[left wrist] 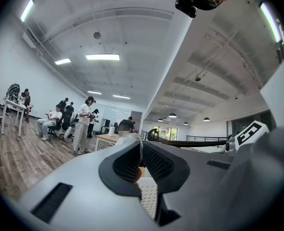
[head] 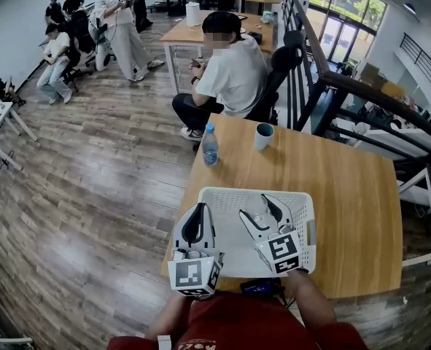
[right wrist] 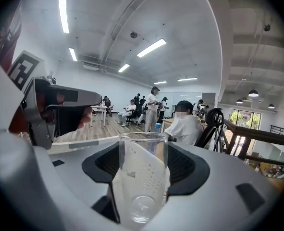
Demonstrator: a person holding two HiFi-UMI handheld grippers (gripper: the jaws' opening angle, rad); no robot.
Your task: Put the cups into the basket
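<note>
While the person is standing at the near edge of the wooden table [head: 350, 195], both grippers are hanging by the white basket [head: 303, 208] that's sitting on the table's near side. The right gripper [head: 262, 215] is reaching over the basket's middle w/ its jaws clamping a clear glass cup [right wrist: 142, 184]. The pads are pressing on both sides and the cup's open mouth is pointing away from the gripper's camera. Can't tell whether the glass is touching the basket floor. The left gripper [head: 195, 223] is hovering at the basket's left rim, jaws pressed together, nothing btwn them. On the table's far side a teal cup [head: 263, 135] is standing upright, well apart from the basket. A water bottle [head: 210, 146] w/ a blue cap is standing just left of it, near the table's left edge. Just beyond the far edge a seated person [head: 235, 75] in a white shirt is bending forward, back toward the table.
</note>
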